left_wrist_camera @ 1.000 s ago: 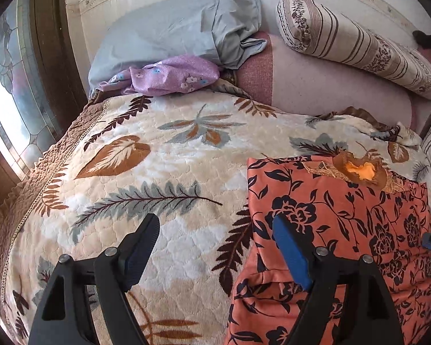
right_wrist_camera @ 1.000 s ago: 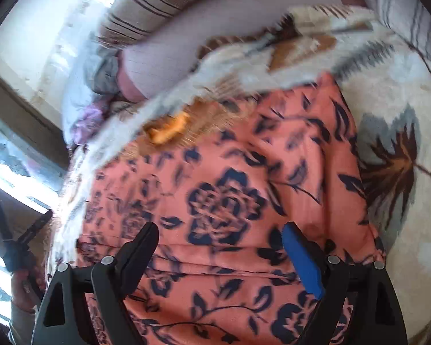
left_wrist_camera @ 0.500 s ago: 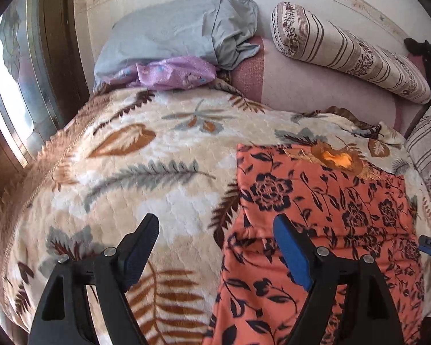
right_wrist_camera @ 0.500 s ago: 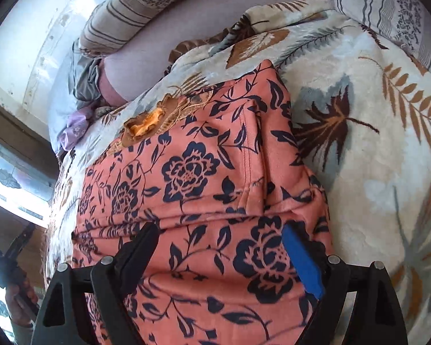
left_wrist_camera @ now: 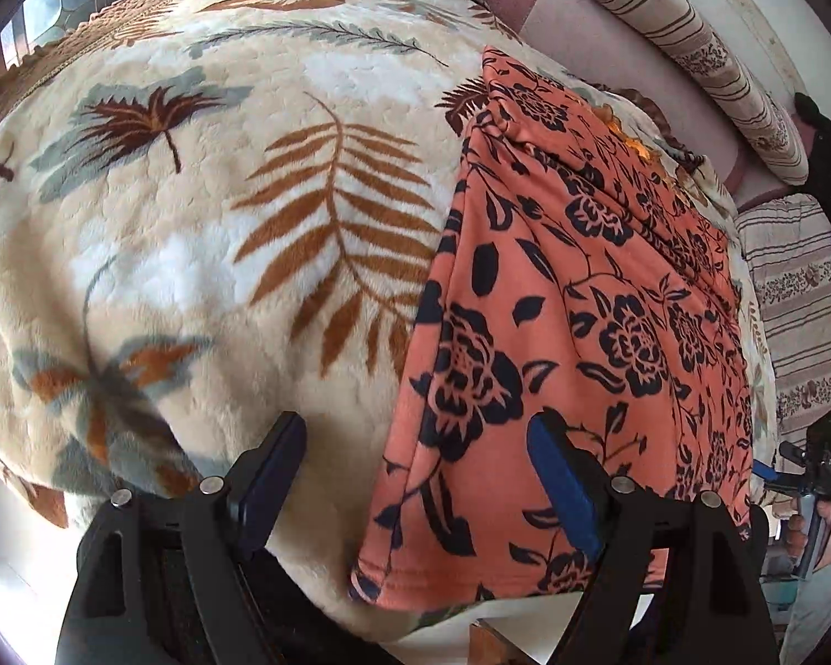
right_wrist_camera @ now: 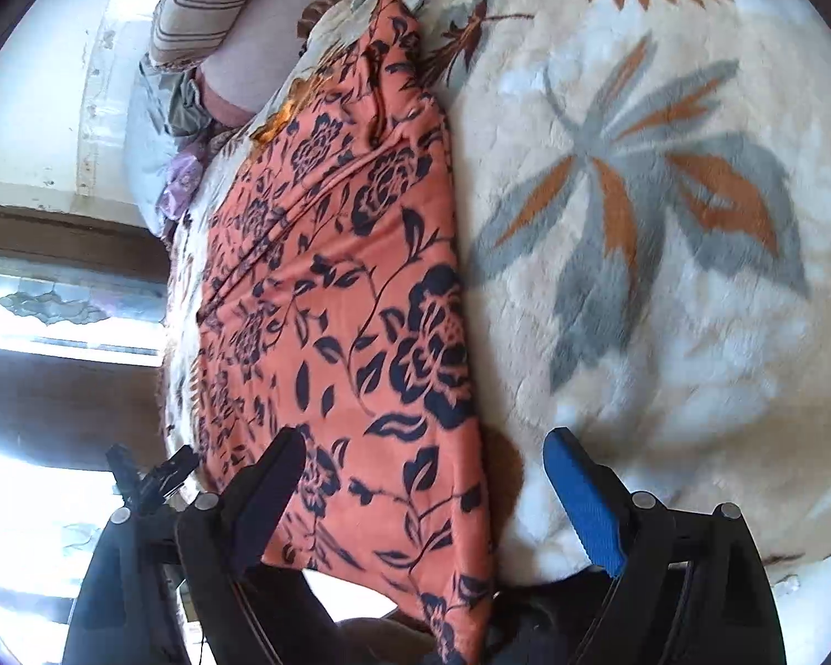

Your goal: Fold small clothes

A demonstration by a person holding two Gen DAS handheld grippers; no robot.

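**Two open grippers hover over the near hem of a floral garment**

An orange knit garment printed with dark navy flowers (left_wrist_camera: 576,299) lies spread flat on a plush cream bedspread patterned with brown and grey leaves (left_wrist_camera: 205,233). Its long axis runs away from the person, toward the striped bolster pillow (left_wrist_camera: 692,50) at the head of the bed, and its near hem hangs just over the mattress edge.

The left gripper (left_wrist_camera: 415,476) has its jaws wide apart and holds nothing; the garment's left edge runs between them. The right gripper (right_wrist_camera: 424,487) is equally wide and empty, straddling the garment's right edge. Each hand is therefore nearest its own near corner, which suggests a lift of the hem toward the far end.

The far end of the garment bunches up; whether that is a collar or a waistband is hard to tell. The hem's underside is hidden.
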